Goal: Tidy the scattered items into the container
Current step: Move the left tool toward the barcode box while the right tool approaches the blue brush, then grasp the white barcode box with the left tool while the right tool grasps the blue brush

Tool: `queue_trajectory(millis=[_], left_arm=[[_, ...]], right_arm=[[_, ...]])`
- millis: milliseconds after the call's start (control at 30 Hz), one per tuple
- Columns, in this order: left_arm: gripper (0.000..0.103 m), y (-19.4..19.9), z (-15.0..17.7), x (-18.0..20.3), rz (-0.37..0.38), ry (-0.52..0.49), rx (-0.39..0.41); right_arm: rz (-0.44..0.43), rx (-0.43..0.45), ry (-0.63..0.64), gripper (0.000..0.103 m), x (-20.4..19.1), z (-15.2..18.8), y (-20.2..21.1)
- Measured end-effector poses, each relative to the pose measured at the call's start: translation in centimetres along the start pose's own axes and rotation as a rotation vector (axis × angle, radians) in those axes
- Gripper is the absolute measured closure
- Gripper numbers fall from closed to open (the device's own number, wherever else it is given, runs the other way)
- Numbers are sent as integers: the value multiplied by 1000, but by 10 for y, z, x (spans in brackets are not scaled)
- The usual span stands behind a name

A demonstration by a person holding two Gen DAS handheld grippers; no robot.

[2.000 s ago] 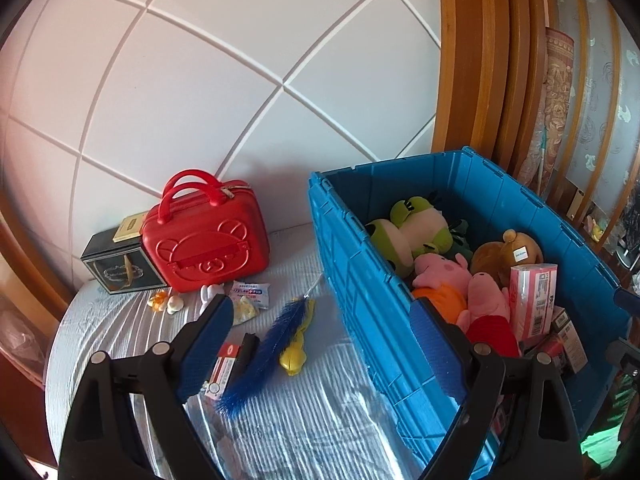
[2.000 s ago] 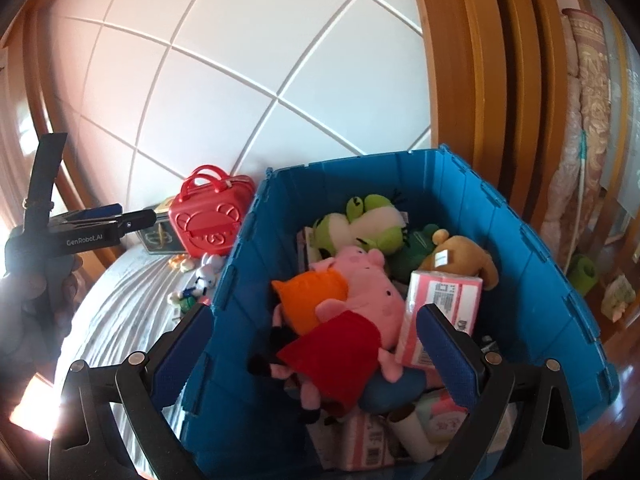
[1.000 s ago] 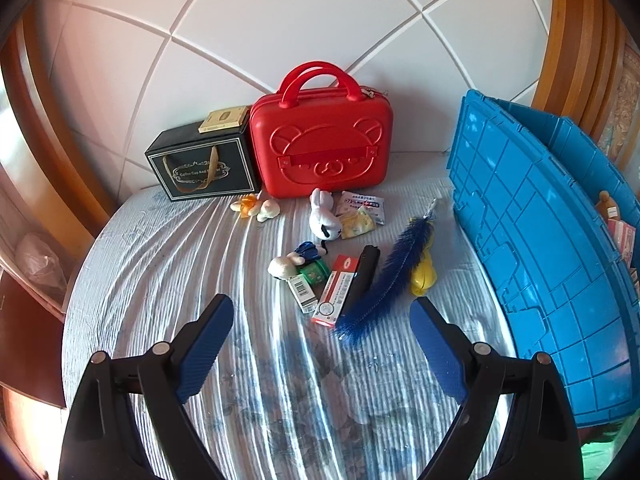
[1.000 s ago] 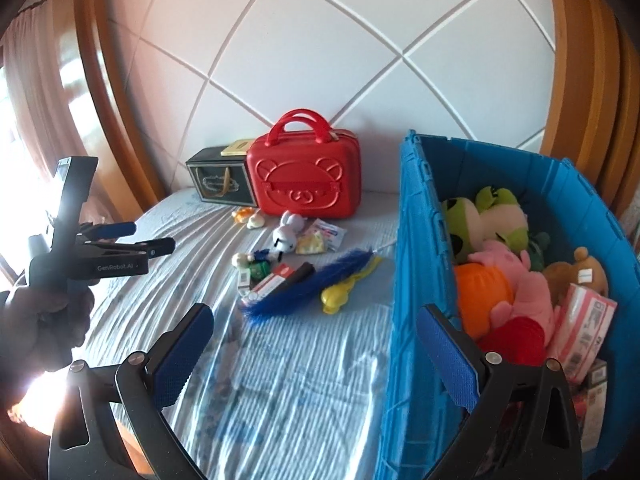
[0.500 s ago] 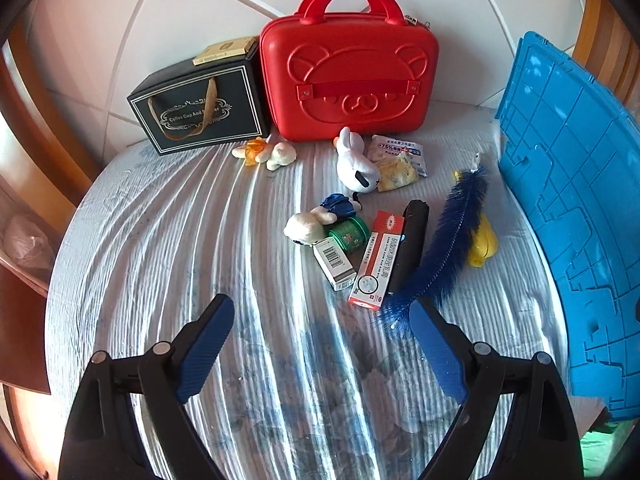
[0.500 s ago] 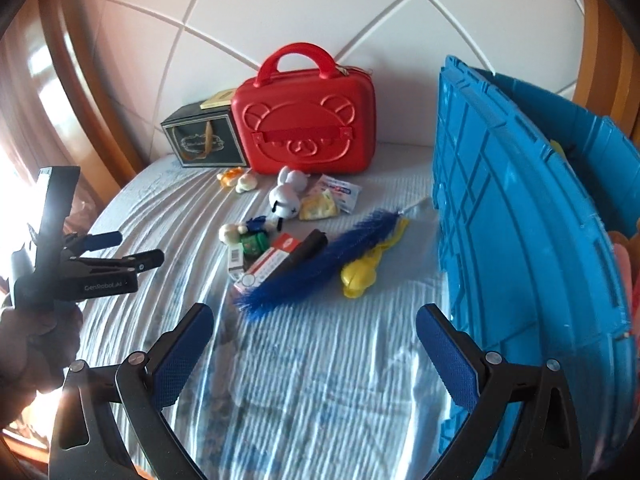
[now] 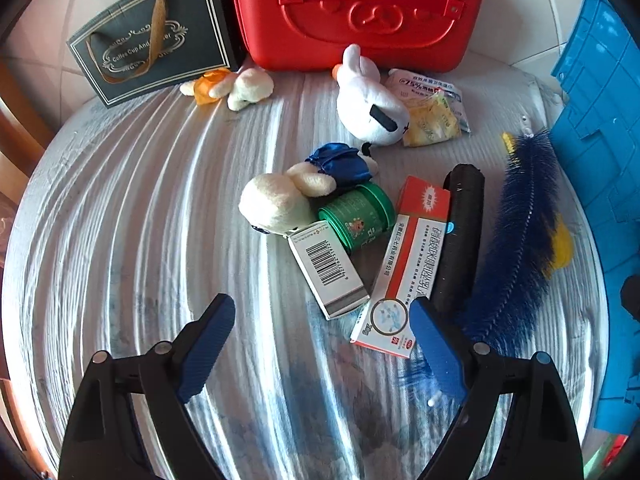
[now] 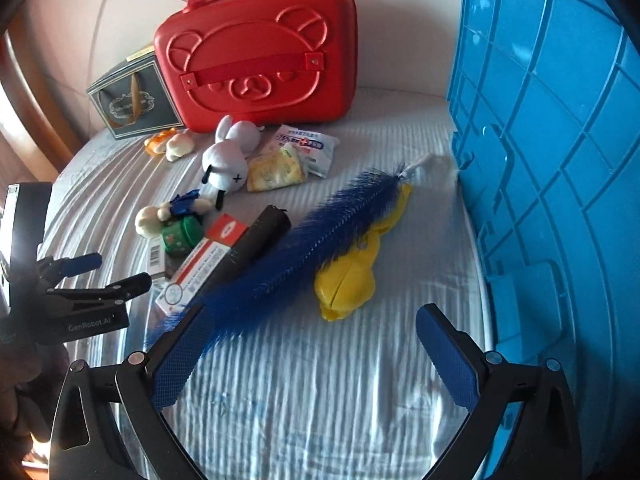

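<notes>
Looking down the left wrist view: left hand-held gripper (image 7: pixel 322 330) has its jaws wide, closing slightly, with nothing pressed between the pads, above a striped bed cover (image 7: pixel 120 208). Just beyond the fingertips lies the scattered pile: barcode box (image 7: pixel 326 268), red-and-white medicine box (image 7: pixel 404 268), black tube (image 7: pixel 460 236), green jar (image 7: pixel 356 216), cream plush (image 7: pixel 276 200) with a blue bow. Blue feather duster (image 7: pixel 516 248) lies right of the tube, over a yellow toy (image 7: pixel 562 248). White bunny plush (image 7: pixel 370 104) and wipes packet (image 7: pixel 428 88) sit farther back. Red bear case (image 7: pixel 360 12) and dark gift box (image 7: pixel 152 40) stand at the far edge. Blue crate (image 7: pixel 604 120) wall on the right.

Right wrist view: right hand-held gripper (image 8: pixel 312 344) is spread open and empty over bare cover, near the yellow toy (image 8: pixel 348 280) and the feather duster (image 8: pixel 304 240). Blue crate (image 8: pixel 552 160) fills the right side; contents not visible. Left hand-held gripper (image 8: pixel 96 276) shows at left, near the medicine box (image 8: pixel 200 264).
</notes>
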State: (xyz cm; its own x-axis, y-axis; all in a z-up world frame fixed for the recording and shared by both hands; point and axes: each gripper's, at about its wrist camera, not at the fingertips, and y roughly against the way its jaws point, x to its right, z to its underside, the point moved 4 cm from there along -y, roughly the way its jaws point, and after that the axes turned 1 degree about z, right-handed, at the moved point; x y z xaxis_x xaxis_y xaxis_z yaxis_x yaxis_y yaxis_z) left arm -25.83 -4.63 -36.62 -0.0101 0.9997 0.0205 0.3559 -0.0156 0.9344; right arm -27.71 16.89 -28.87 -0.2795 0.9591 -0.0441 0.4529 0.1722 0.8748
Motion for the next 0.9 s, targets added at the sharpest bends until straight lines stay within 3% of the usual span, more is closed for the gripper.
queue_trajectory(millis=[133, 367, 533, 667, 733, 767, 800, 833, 900], left_arm=[[25, -28, 0, -4, -10, 31, -47], [25, -35, -13, -4, 34, 67, -18], [27, -42, -16, -23, 19, 185, -68], [27, -52, 0, -27, 4, 152, -83], [34, -50, 3, -25, -23, 117, -62], [46, -48, 4, -26, -20, 121, -48], [64, -46, 4, -27, -20, 118, -34], [74, -44, 4, -28, -17, 111, -28], [74, -43, 6, -28, -16, 94, -26]], right_arm=[[15, -9, -1, 0, 3, -6, -17], [21, -25, 14, 0, 1, -8, -33], [33, -32, 23, 0, 0, -17, -45], [36, -27, 22, 0, -1, -29, -54], [40, -34, 37, 0, -4, -34, -62], [40, -38, 42, 0, -5, -36, -66], [39, -40, 43, 0, -6, -39, -70], [38, -47, 40, 0, -6, -40, -74], [34, -62, 22, 0, -5, -42, -84]])
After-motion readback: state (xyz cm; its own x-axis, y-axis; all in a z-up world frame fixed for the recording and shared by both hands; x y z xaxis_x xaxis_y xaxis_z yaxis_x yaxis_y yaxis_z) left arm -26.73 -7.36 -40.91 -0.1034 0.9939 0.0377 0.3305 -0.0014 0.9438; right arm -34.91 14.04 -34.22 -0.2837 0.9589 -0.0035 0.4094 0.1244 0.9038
